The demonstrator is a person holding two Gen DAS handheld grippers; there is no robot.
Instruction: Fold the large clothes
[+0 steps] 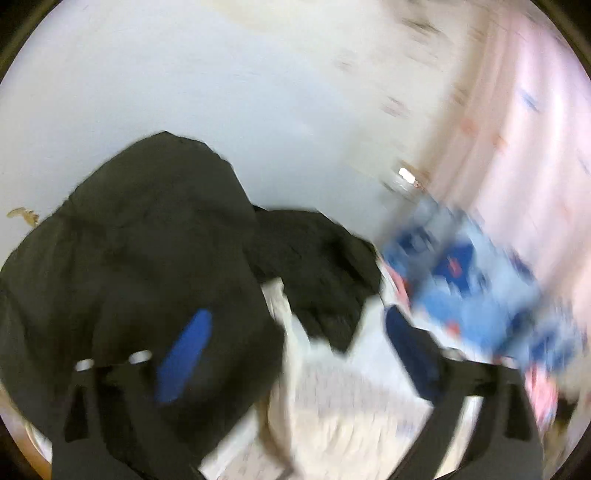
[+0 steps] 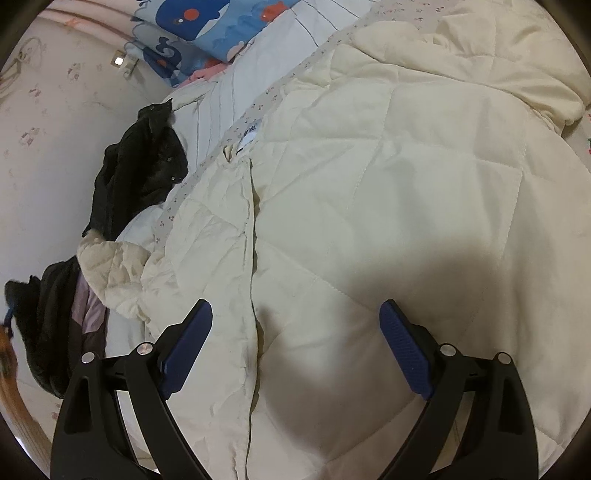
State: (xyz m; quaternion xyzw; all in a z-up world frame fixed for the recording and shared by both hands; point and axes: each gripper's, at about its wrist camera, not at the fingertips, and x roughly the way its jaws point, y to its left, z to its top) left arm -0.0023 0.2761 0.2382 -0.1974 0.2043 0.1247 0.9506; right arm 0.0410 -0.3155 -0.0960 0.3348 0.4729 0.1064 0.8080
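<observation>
Across the frame's centre lies a cream quilted coat (image 2: 369,184); its small label is unreadable. Right claw (image 2: 295,347) and left claw (image 1: 295,350) gape, released.

quilted coat (image 2: 388,177): cream, diamond stitching | dark garment (image 2: 140,173): black | second dark garment (image 1: 147,240): black | pillow (image 2: 207,22): light blue with dark blue whales and red dots | bed sheet (image 2: 236,96): white with thin grey lines | wall (image 2: 48,147): pale with small floral print | pads (image 2: 404,349): dark blue
</observation>
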